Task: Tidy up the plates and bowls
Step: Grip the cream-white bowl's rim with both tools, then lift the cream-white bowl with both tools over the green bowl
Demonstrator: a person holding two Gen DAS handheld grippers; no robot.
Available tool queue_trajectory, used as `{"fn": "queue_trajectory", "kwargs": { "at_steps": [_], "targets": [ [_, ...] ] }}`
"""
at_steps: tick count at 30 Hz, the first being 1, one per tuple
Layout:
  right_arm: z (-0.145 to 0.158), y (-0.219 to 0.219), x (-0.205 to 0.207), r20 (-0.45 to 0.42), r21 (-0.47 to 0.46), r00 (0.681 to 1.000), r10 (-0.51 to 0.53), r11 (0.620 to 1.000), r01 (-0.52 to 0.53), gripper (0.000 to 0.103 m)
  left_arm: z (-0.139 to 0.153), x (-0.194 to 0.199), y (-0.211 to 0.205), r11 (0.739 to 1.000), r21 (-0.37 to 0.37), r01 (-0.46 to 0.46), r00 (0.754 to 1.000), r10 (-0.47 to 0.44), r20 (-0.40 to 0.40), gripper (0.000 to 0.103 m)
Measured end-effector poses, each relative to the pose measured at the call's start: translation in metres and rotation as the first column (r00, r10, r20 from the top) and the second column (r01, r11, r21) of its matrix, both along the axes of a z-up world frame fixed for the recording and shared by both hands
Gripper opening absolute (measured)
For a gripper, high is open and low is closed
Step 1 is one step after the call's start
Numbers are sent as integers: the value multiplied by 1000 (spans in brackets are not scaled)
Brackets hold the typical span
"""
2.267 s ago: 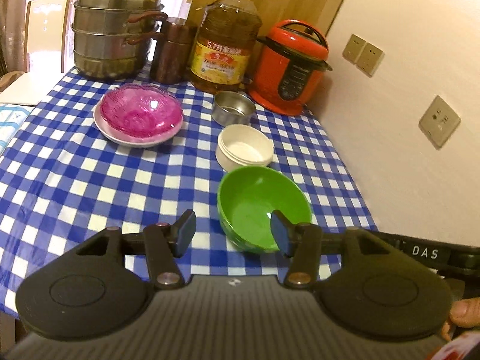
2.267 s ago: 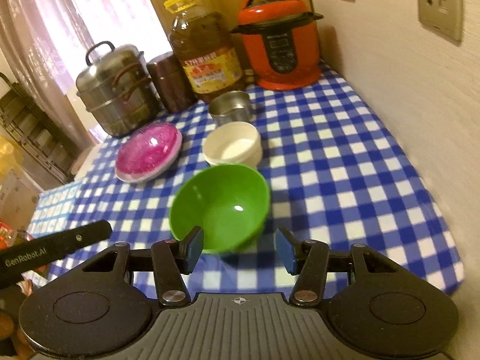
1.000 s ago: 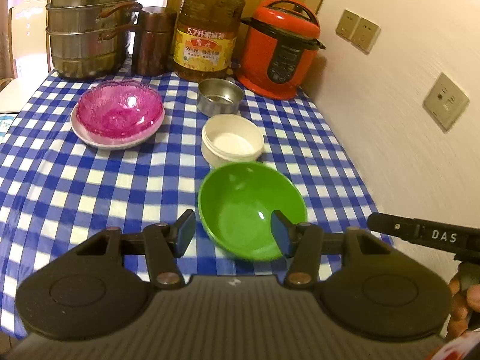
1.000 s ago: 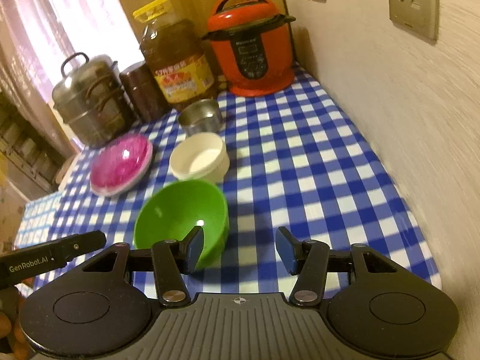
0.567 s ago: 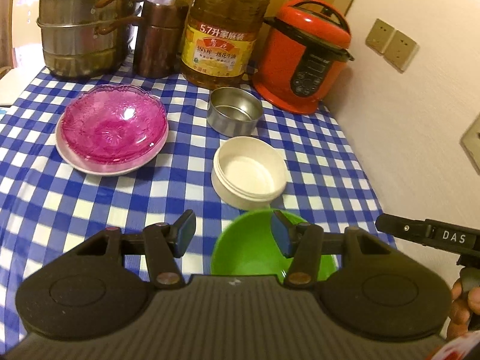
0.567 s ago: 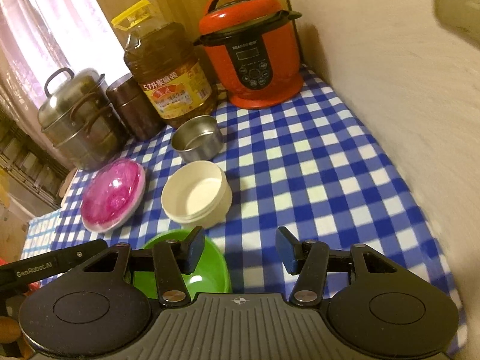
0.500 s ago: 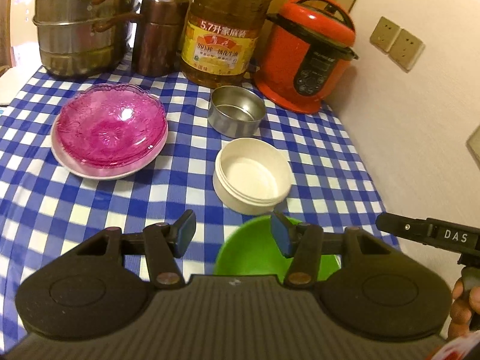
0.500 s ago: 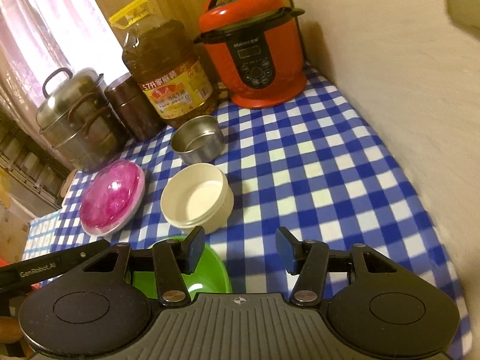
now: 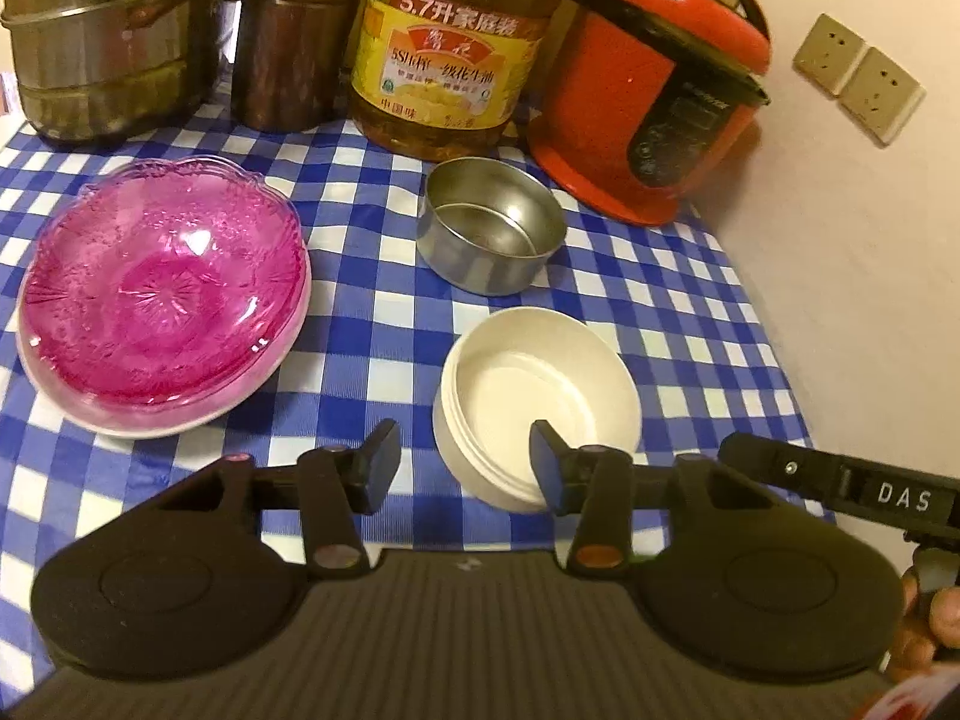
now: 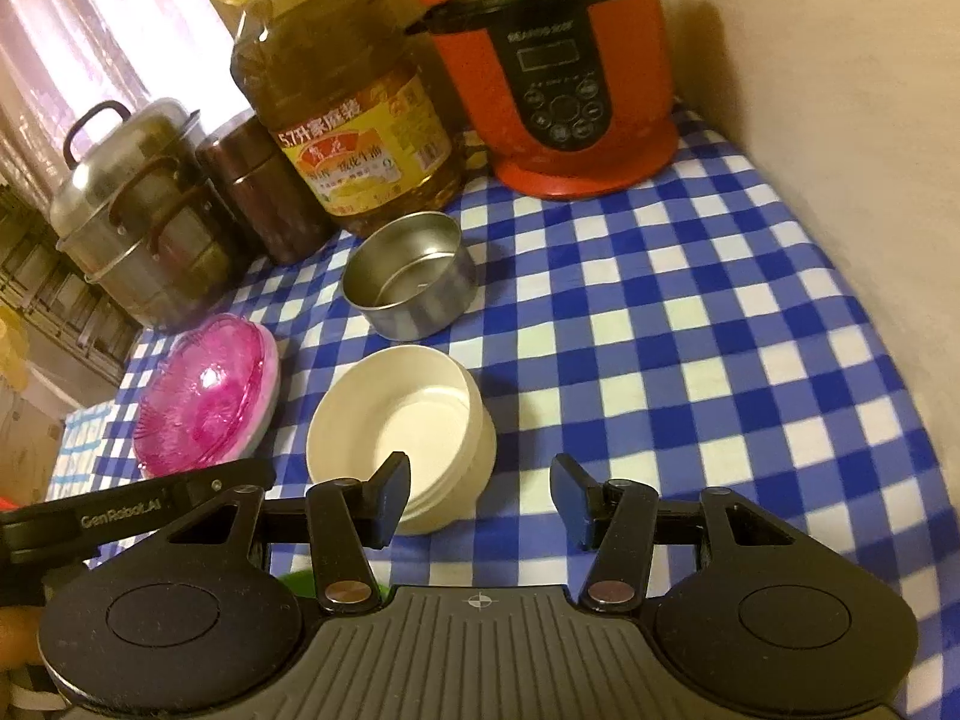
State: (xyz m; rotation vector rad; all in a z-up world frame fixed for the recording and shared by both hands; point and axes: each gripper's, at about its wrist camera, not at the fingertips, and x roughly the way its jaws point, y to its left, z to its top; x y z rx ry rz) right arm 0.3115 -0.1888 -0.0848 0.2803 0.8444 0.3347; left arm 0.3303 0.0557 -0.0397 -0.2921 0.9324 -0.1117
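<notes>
left wrist view: left gripper [image 9: 462,459] jaws closing, nothing pressed yet, straddling the near left rim of the white bowl [image 9: 537,393]. pink bowl [image 9: 162,288] on its plate far left, metal bowl [image 9: 492,234] beyond. risk: a pad clipping the rim could tip or shove the bowl.

right wrist view: right gripper [image 10: 480,501] parted, empty, over the cloth [image 10: 690,330] right of the white bowl [image 10: 402,426]. only here: a green sliver [image 10: 297,585] under the gripper.

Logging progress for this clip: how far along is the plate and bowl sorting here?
Done: the pink glass bowl sits on a pale plate. In hand: nothing; the left gripper is closing near the cream bowl's rim, the right gripper is open. Left: cream bowl and metal bowl stand separately.
</notes>
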Motion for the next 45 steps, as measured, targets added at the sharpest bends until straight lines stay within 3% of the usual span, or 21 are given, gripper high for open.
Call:
{"fn": "queue_trajectory", "kwargs": {
  "at_steps": [5, 12, 25, 28, 38, 45],
  "targets": [
    [-14, 11, 21, -26, -12, 999, 21, 1000, -22, 51, -17, 20, 3, 1000, 6, 0, 1000, 0, -26, 33],
    [-29, 19, 45, -72, -14, 997, 30, 999, -31, 40, -34, 35, 5, 1000, -15, 6, 998, -7, -58, 25],
    [-46, 31, 60, -117, -27, 992, 56, 998, -60, 22, -42, 47, -8, 999, 4, 45, 997, -44, -65, 12],
    [-47, 31, 60, -122, -15, 991, 59, 998, -62, 15, -41, 47, -10, 999, 17, 51, 996, -50, -67, 12],
    [-37, 33, 56, -114, -5, 992, 57, 998, -58, 13, -36, 41, -7, 998, 35, 59, 996, -57, -72, 11],
    [-15, 29, 48, -91, 9, 995, 48, 999, -47, 13, -11, 33, -9, 997, 30, 64, 997, -63, -41, 11]
  ]
}}
